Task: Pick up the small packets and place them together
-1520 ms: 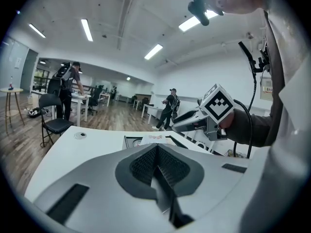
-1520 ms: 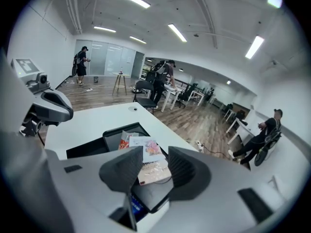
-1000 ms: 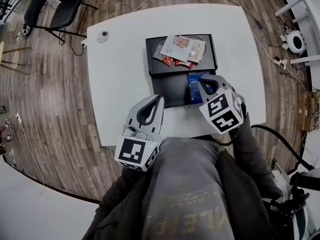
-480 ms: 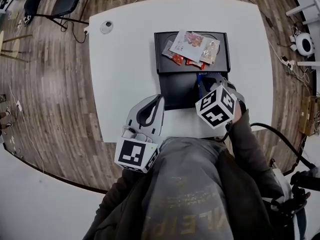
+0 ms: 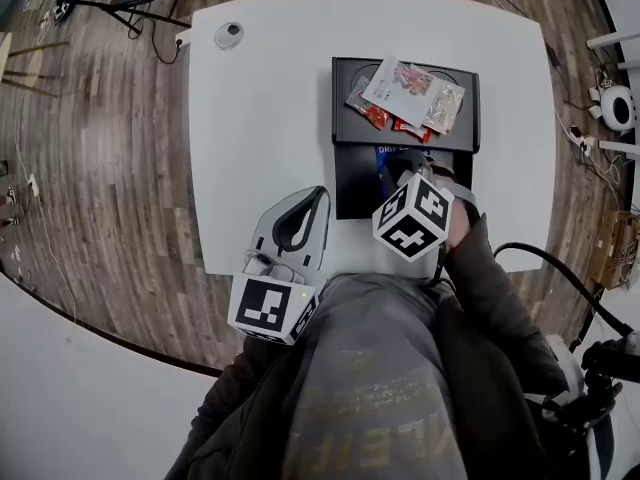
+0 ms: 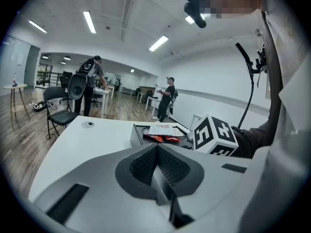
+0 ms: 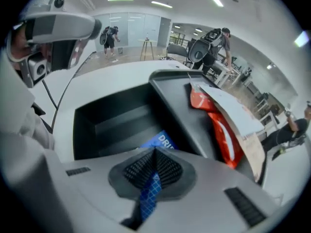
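Small packets point(image 5: 410, 93) already lie heaped together in the far compartment point(image 5: 341, 93) of the black tray point(image 5: 405, 61): a white one on top, red ones showing at its near edge, a beige one at the right. One is apart from them, a blue packet point(image 7: 159, 141) (its white lettering shows only in part), down in the tray's near compartment point(image 5: 355, 183). The gathering looks mostly done. What is left, as I judge it, is to carry this last packet across into the far compartment and lay it with the others.

The right gripper point(image 5: 407, 168) points steeply down into the near compartment, right over the blue packet, and its jaws are closed on it: in the right gripper view a blue gridded edge of the packet runs up between the ribbed pads point(image 7: 167, 169). Whether the packet has come off the compartment floor I cannot tell. The heap lies just beyond this gripper, on the far side.

The left gripper point(image 5: 314, 200) hangs over the near edge of the white table point(image 5: 260, 118), left of the tray and well apart from every packet, its jaws together with nothing between them.
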`<state>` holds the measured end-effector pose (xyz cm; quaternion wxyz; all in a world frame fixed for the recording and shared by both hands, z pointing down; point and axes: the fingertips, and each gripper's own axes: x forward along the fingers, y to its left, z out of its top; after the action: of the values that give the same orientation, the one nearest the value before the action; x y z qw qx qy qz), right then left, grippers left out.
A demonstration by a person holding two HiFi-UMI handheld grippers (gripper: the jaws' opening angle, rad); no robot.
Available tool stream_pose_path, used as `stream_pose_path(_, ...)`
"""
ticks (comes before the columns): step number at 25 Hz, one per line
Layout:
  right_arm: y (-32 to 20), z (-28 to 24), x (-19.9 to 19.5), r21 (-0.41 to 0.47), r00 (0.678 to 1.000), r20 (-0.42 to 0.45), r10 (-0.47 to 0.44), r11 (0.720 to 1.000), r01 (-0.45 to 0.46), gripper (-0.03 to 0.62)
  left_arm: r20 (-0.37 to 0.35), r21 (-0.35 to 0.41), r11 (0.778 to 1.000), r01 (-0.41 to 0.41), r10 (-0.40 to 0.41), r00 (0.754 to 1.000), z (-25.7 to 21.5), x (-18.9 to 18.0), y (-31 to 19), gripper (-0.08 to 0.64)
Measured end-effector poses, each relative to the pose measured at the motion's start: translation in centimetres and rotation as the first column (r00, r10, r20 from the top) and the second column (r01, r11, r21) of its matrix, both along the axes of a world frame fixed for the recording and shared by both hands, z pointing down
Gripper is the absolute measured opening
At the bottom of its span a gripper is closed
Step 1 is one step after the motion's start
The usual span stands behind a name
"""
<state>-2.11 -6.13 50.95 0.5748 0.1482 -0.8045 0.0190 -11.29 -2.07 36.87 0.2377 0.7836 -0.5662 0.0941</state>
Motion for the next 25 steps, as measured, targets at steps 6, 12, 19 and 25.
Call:
stream_pose_path(6,1.2,-0.8,-2.9,-0.097,0.983,0.182,0.027,0.995,-0.009,0.005,0.001,0.011,0.999,0.035,-0.035,0.999,-0.2,-0.8,1.2,-0.003)
stream_pose_path(12,0.6,-2.6,1.4,-0.163,0.949,0.226,0.219,0.969,-0.185,0.031,-0.008,0.040,0.999,0.005,-0.005,1.000,-0.6,0.4,0.8,-0.003)
stream_pose_path(19,-0.5,-1.3,3.0,-0.168,0.916,0.191,0.354,0.931,-0.325,0.248,-0.007,0.064,0.997,-0.036,0.037,0.999,-1.2,1.6,0.3,-0.003)
stream_pose_path(25,-0.7,0.1,2.4,-0.228,0.886,0.205,0.417,0.900,-0.371,0.262,-0.004,0.043,0.999,-0.020,0.020,1.000,-0.7,0.7,0.9,-0.003)
